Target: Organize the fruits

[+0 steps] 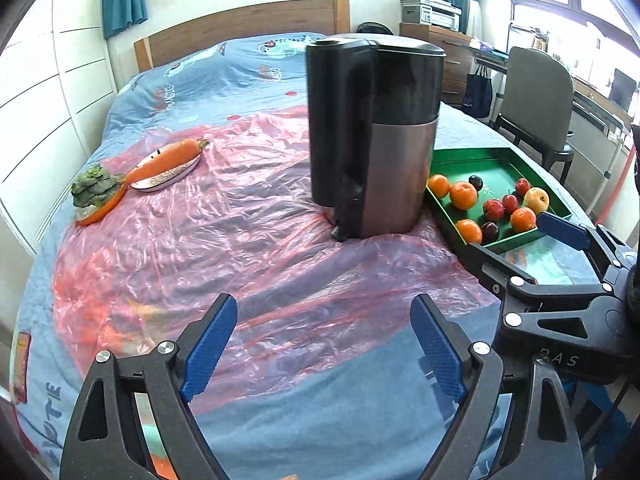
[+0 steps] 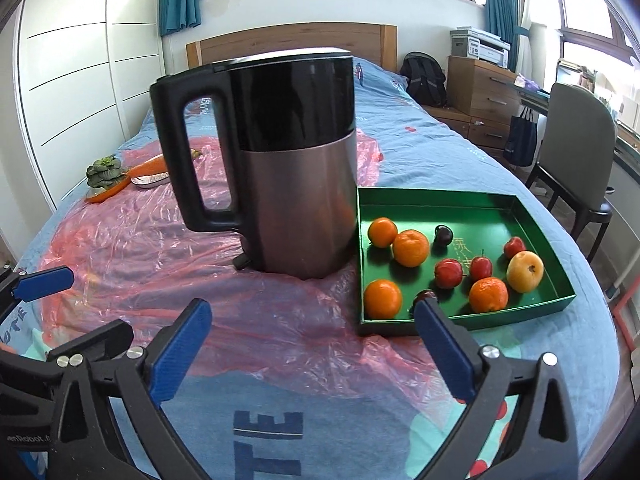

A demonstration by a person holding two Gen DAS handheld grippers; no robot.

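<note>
A green tray lies on the bed at the right and holds several oranges, small red fruits, dark plums and one yellow fruit. My left gripper is open and empty over the pink plastic sheet. My right gripper is open and empty just in front of the tray's near left corner; it also shows at the right of the left wrist view.
A large black and metal kettle stands left of the tray. Far left, a carrot lies on a plate beside a green vegetable on an orange dish. A chair stands right of the bed.
</note>
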